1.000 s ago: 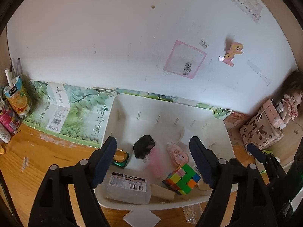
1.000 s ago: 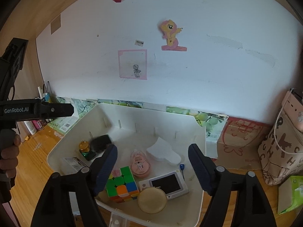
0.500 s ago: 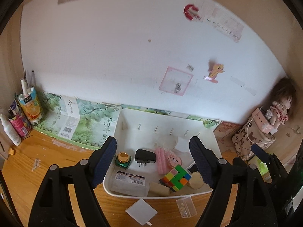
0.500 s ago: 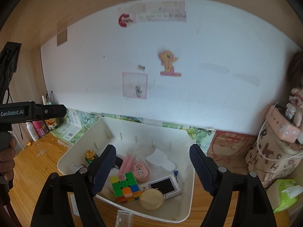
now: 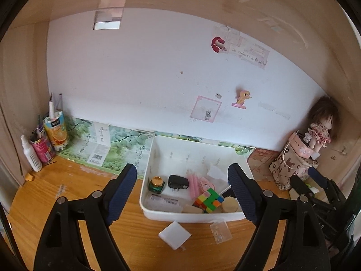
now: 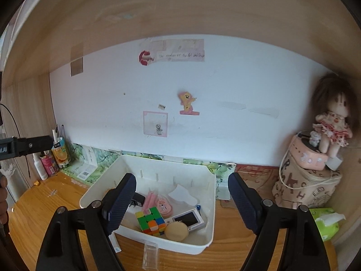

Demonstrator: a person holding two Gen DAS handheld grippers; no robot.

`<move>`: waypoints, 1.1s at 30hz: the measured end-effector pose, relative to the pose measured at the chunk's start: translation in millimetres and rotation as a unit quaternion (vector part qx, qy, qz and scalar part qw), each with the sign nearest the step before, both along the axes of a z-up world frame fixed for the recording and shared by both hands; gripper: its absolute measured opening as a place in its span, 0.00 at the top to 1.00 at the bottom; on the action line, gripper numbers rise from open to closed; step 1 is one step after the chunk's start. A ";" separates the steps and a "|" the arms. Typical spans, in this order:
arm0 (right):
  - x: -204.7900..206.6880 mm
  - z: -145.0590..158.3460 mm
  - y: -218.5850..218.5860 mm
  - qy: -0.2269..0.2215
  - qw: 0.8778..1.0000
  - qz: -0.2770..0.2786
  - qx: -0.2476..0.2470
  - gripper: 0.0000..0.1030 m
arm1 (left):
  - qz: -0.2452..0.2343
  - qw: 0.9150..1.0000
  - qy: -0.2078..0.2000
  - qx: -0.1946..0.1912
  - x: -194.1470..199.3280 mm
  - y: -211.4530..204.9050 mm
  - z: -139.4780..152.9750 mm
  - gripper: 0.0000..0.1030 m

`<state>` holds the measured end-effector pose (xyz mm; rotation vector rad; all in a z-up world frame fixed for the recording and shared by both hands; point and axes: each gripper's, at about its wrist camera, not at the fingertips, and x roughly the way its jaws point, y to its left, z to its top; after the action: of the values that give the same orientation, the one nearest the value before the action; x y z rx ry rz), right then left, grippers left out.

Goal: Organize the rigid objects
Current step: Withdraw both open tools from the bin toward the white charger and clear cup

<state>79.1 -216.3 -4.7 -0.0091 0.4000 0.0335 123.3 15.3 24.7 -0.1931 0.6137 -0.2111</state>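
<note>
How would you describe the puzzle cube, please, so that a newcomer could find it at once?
Look at the white bin on the wooden desk, below the white wall. Near its front edge, between the pink sticks and a round tan disc, lies the cube. It alone is a patchwork of green, yellow, orange, red and blue squares.

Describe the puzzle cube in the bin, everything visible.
The puzzle cube is a glossy plastic 3x3 cube, scrambled: green, yellow, orange, blue and red stickers show. It sits slightly tilted near the front wall of the white bin, resting on the bin floor. The pink stick bundle lies right behind it, the round tan disc touches its right side, and the small white screen device is just beyond. From the left wrist its top layer looks twisted. Neither hand-held gripper touches it.
</note>
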 end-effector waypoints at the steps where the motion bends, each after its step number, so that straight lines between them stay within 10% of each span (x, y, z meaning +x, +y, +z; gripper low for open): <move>1: -4.1 0.8 -0.5 -0.002 1.000 -0.002 0.002 0.18 | 0.003 1.000 0.001 0.000 -3.3 2.2 -0.7 0.17; 21: -42.8 -46.0 6.3 0.087 0.995 0.003 0.042 0.18 | 0.042 0.996 0.080 0.026 -26.8 16.1 -51.8 0.17; 33: -41.1 -79.2 8.1 0.189 0.973 0.040 0.128 0.18 | 0.034 0.986 0.133 0.097 -26.1 4.1 -88.0 0.17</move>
<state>38.0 -208.3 -83.9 0.2404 0.7748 0.1675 97.2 19.4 -63.4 -0.0529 0.8862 -0.0580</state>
